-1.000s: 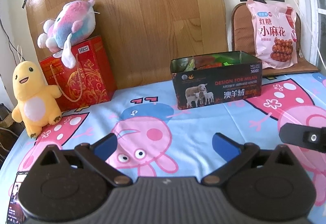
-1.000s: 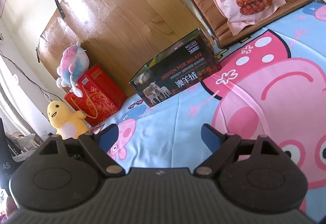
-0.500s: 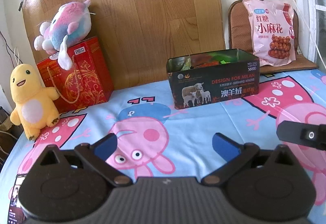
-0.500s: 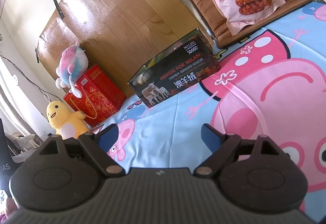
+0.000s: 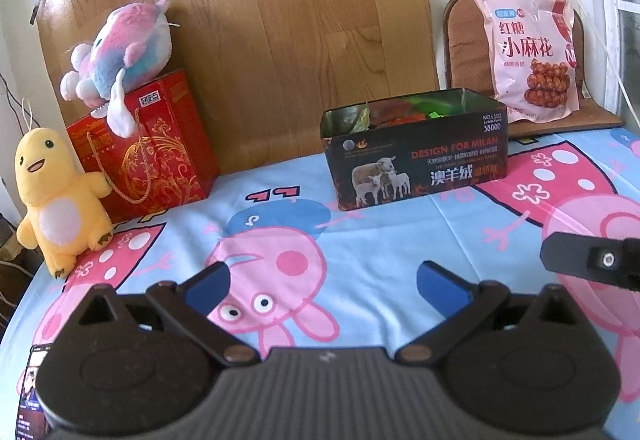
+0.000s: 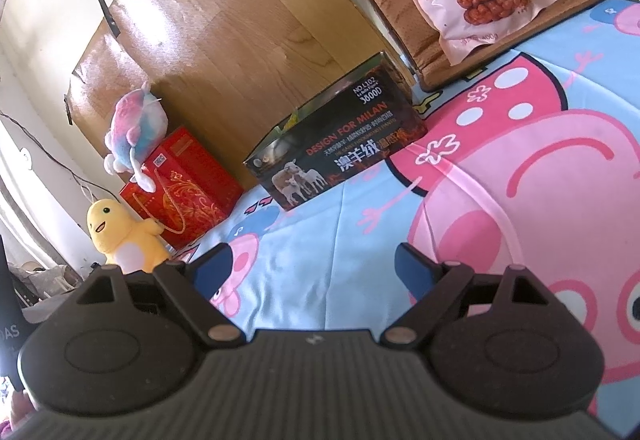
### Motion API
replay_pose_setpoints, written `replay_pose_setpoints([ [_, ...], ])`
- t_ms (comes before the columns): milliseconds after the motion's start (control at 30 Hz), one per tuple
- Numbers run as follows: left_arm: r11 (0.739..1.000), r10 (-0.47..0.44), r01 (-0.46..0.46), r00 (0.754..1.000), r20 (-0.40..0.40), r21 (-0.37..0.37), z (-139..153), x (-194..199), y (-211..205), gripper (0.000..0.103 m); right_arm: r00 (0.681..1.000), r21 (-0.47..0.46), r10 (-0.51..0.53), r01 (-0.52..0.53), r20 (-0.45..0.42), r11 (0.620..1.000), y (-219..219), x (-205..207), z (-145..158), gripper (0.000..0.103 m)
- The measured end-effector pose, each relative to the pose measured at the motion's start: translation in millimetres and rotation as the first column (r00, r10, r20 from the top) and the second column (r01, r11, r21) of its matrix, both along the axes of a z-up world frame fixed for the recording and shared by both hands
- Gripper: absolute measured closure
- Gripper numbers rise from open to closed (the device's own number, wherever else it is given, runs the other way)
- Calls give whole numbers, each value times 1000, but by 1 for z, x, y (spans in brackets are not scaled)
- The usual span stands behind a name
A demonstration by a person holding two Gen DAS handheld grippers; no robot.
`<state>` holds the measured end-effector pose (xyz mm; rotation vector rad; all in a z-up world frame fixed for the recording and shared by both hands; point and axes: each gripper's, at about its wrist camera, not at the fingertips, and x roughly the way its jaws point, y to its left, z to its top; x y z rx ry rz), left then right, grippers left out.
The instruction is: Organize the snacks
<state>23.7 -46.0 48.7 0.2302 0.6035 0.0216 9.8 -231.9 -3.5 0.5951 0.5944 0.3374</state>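
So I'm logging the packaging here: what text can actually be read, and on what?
"DESIGN FOR MILAN", "澳羊绒", "NO.L102", "3800D": front of the dark box.
"红糖", "小麻花": pink snack bag against the chair back.
White label on the red gift bag: too blurred to read.
Box's small white line, bag's blue badge: too small.

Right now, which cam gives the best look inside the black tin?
Left wrist. It faces the black tin roughly level from the front, so the open top shows red and green packets inside. Right wrist sees the tin tilted and from lower down: mostly its printed front wall, only a sliver of the rim, contents barely visible.
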Motion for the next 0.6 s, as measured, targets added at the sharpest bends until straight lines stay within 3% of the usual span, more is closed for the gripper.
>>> replay_pose_setpoints([
  [367, 1000, -14, 13, 999, -31, -26, -3, 4, 1, 0, 1000, -2, -4, 4, -2, 1000, -2, 1, -2, 13],
  [600, 994, -59, 54, 997, -53, -92, -3, 4, 5, 0, 1000, -29, -16, 17, 18, 999, 0, -2, 1, 13],
])
